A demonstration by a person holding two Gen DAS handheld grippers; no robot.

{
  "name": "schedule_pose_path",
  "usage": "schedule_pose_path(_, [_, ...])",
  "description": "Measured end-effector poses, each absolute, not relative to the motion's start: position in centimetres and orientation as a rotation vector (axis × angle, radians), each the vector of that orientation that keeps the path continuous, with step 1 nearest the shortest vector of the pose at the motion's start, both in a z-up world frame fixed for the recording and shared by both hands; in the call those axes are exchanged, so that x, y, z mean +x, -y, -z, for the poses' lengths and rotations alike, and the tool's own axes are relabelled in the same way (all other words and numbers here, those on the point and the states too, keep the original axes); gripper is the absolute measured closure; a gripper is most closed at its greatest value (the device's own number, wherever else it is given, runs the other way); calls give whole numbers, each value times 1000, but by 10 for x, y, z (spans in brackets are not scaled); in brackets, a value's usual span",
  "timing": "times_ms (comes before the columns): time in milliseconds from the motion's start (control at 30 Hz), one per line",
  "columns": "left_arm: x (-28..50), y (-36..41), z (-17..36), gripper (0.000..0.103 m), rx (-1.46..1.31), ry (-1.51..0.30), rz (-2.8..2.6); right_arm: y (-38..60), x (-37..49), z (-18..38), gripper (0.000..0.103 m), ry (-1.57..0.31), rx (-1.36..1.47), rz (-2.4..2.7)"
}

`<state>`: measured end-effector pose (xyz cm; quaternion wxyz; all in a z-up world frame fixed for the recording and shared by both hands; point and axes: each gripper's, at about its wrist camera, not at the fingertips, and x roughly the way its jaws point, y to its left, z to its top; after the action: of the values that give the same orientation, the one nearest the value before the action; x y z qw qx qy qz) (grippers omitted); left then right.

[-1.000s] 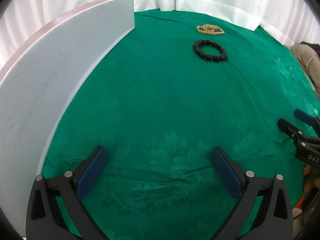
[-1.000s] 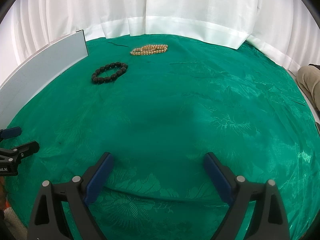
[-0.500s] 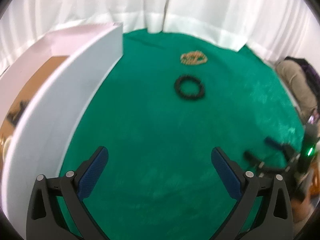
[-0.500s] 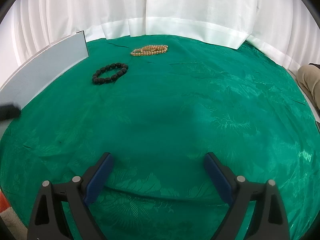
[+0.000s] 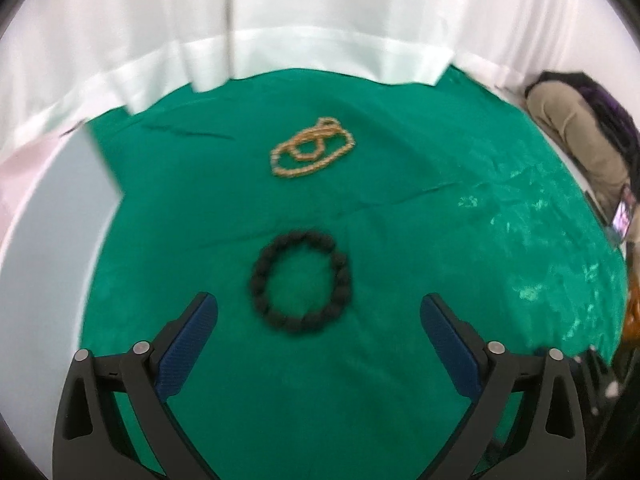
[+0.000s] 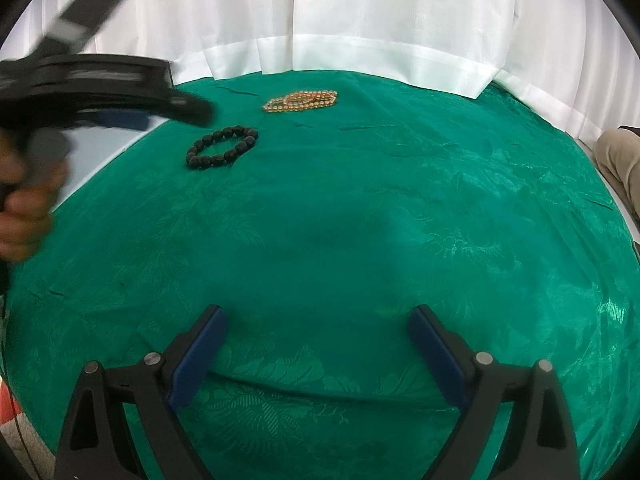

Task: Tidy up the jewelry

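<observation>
A black bead bracelet point(image 5: 302, 283) lies flat on the green cloth point(image 5: 400, 240), just ahead of my open, empty left gripper point(image 5: 318, 316), which is raised above it. A gold bead necklace point(image 5: 313, 153) lies coiled farther back. In the right wrist view the bracelet point(image 6: 222, 147) and the necklace point(image 6: 301, 101) lie at the far left. My right gripper point(image 6: 318, 334) is open and empty, low over the near cloth. The left gripper body shows blurred at the left of the right wrist view point(image 6: 100, 92), held by a hand.
A white box point(image 5: 48, 208) stands along the left edge of the cloth. White curtains hang behind the table. A seated person point(image 5: 580, 136) is at the far right. The cloth point(image 6: 360, 220) has small creases.
My left gripper has risen and moved forward toward the bracelet, which now sits close in front of its fingers. The white box has slid out to the left. My right gripper has not moved.
</observation>
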<state>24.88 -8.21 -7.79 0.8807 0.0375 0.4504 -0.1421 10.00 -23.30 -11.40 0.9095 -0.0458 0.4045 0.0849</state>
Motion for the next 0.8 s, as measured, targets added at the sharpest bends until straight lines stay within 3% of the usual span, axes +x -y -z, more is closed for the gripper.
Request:
schedule_pose_path(167, [274,89,105,41,103,-1004,293,233,100,114,7,-834,-93,-174])
schedule_pose_path(233, [274,89,109,49,118,-985,285,234,100,114,7,-833,-93,-175])
schedule_pose_path(300, [269,91,108,70,152,-974,293,233,100,115,7,-833,-92,-173])
schedule_pose_path(333, [266,91,107,94,158,-971,303,232,100,115,7,-833,-92,-172])
schedule_pose_path(667, [211,52,105,94,85,-1040,329,233,100,116,7,-834,-93,-170])
schedule_pose_path(800, [187,43,107,93,111,-1048,354,234,114,107,7,-956,-85,-232])
